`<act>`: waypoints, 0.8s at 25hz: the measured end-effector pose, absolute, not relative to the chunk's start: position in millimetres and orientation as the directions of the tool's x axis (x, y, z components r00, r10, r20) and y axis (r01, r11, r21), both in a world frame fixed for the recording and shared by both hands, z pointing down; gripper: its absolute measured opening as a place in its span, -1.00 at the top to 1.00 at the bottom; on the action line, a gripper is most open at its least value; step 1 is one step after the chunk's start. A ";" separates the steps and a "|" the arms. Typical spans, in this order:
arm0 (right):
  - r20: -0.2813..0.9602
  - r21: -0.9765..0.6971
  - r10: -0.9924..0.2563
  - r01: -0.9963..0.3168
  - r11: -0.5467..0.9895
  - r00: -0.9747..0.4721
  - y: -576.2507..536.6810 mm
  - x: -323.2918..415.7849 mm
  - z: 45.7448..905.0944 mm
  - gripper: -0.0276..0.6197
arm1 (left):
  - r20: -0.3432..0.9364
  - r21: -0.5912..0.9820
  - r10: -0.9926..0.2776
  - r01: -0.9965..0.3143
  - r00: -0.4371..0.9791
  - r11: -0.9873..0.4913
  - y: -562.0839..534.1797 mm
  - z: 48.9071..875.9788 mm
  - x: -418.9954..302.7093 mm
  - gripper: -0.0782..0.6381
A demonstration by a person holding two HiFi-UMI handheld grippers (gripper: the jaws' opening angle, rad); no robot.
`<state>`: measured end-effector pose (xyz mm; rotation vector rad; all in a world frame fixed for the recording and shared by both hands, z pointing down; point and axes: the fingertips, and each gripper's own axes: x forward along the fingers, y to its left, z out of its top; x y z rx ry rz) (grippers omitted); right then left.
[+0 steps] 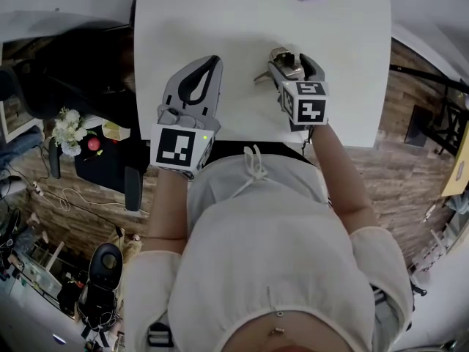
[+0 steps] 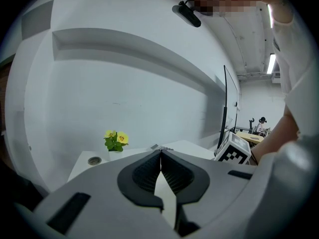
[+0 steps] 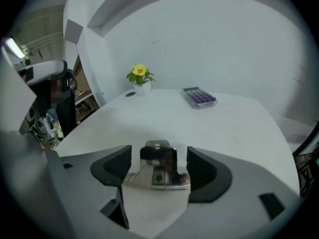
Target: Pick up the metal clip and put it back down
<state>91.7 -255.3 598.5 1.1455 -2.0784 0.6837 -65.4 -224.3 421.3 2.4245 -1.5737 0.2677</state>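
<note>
The shiny metal clip (image 3: 158, 166) stands on the white table (image 1: 242, 20), between the jaws of my right gripper (image 3: 159, 158). A narrow gap shows on each side between the dark pads (image 3: 115, 167) and the clip, so the jaws are open around it without pressing. In the head view the clip (image 1: 283, 64) lies at the tip of the right gripper (image 1: 293, 63), near the table's front edge. My left gripper (image 1: 212, 61) hovers to its left with nothing in it. In the left gripper view its jaws (image 2: 161, 153) meet at the tips, shut.
A purple-keyed keypad (image 3: 199, 97) lies at the far right of the table. A small pot of yellow flowers (image 3: 140, 78) and a round cable hole (image 3: 130, 94) sit at the far left. Office clutter and a chair (image 1: 102, 270) are on the floor to the left.
</note>
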 end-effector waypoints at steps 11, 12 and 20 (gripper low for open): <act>0.430 -0.155 -0.739 -0.849 0.505 -0.518 -263.7 103.5 469.6 0.36 | 0.183 -0.004 -0.893 -0.908 0.411 -0.418 -212.8 369.2 -53.7 0.73; 0.399 -0.145 -0.756 -0.850 0.506 -0.518 -263.6 107.5 456.5 0.42 | 0.189 -0.009 -0.894 -0.909 0.407 -0.416 -211.0 364.2 -53.0 0.73; 0.196 -0.096 -0.847 -0.869 0.485 -0.495 -261.3 140.3 372.4 0.84 | 0.110 -0.044 -0.907 -0.910 0.406 -0.412 -209.0 321.6 -44.1 0.73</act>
